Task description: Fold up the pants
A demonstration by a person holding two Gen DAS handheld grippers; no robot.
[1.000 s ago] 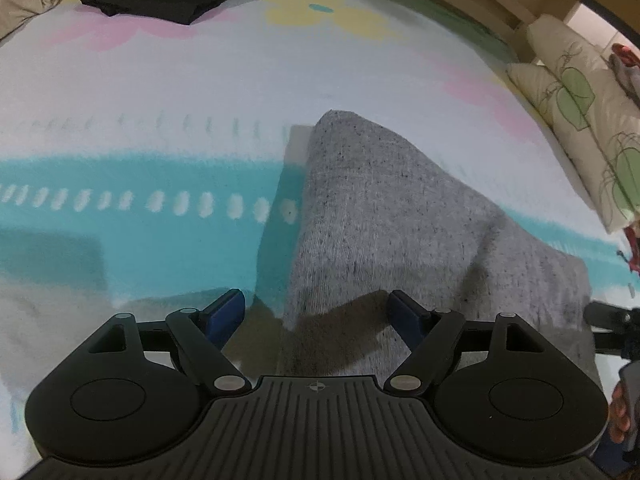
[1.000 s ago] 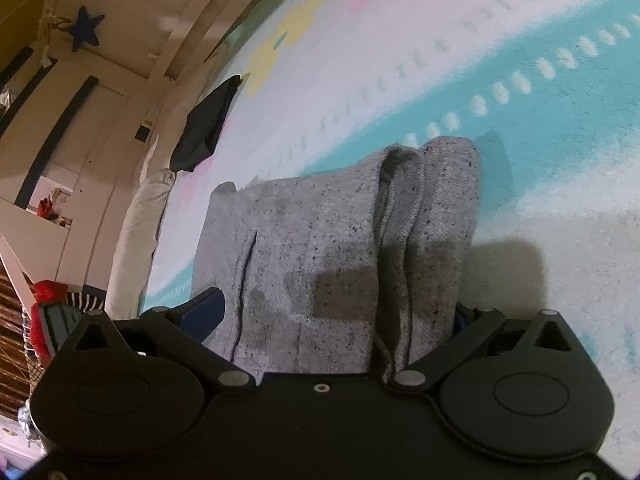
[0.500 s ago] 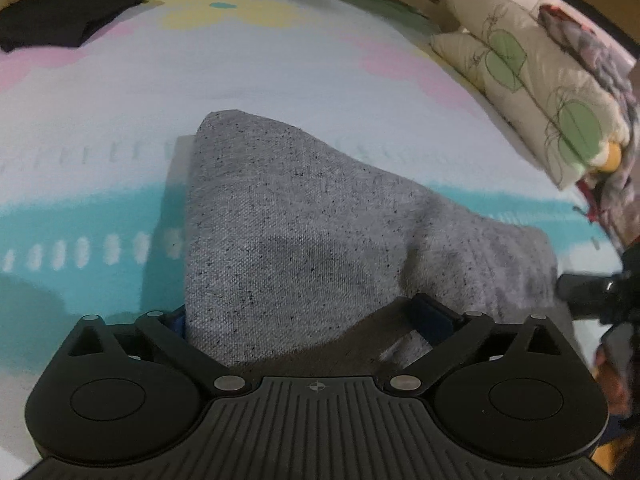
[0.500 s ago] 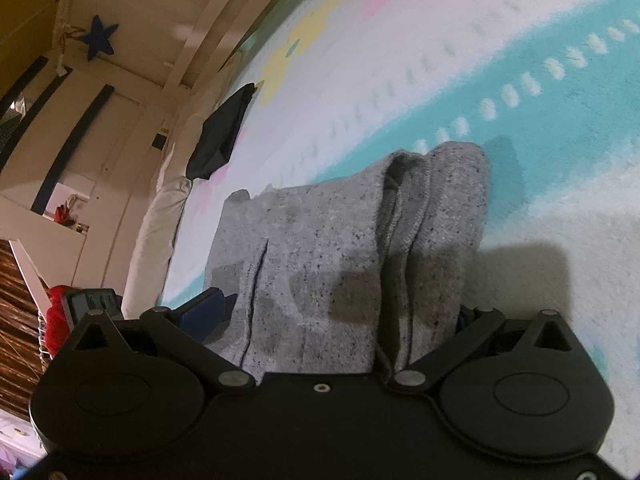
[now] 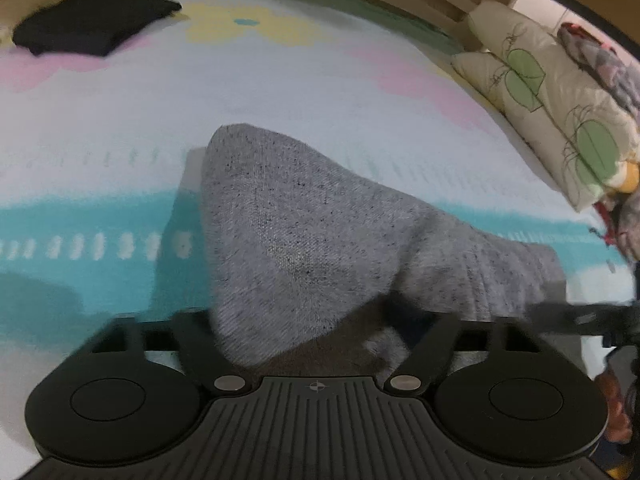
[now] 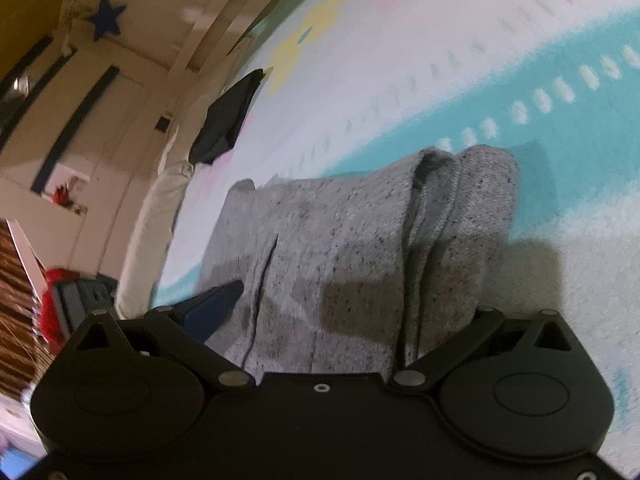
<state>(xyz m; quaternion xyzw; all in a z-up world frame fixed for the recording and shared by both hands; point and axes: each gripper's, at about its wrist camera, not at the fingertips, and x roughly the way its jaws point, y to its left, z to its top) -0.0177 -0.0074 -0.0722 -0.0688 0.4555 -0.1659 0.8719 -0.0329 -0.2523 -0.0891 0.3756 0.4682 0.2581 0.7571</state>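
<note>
No text, label, brand or number is legible anywhere in either wrist view.

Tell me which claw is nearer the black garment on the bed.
Left, probably. The left claw, jaws just closing with the grey pants between them, faces the black garment across the bedding; the right claw sits at the pants' other side, farther off.

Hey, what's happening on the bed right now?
A person with a claw in each hand is folding grey pants on a pastel bedspread. The left claw has just been closing, with a bunched edge of the pants between its jaws. The right claw straddles the folded stack; its grip is unclear. A dark garment lies folded farther back, pillows alongside.
</note>
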